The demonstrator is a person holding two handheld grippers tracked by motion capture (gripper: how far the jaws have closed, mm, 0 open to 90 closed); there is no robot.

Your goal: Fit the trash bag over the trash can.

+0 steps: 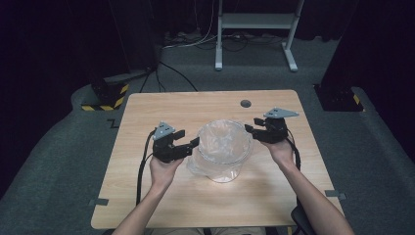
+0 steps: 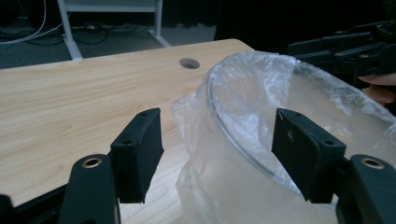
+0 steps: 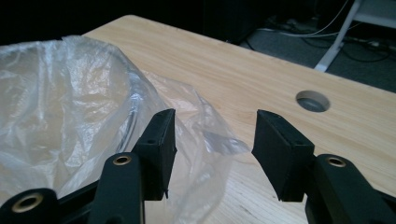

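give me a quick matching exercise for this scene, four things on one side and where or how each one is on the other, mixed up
Things:
1. left gripper
2. right gripper
3. plastic bag
4. round hole

Places or states:
A. in the tabletop near the far edge
B. open, at the container's left side
C. clear, lining the round container and draped over its rim
D. open, at the container's right side

Pairs: 1-B, 2-D, 3-C, 4-A
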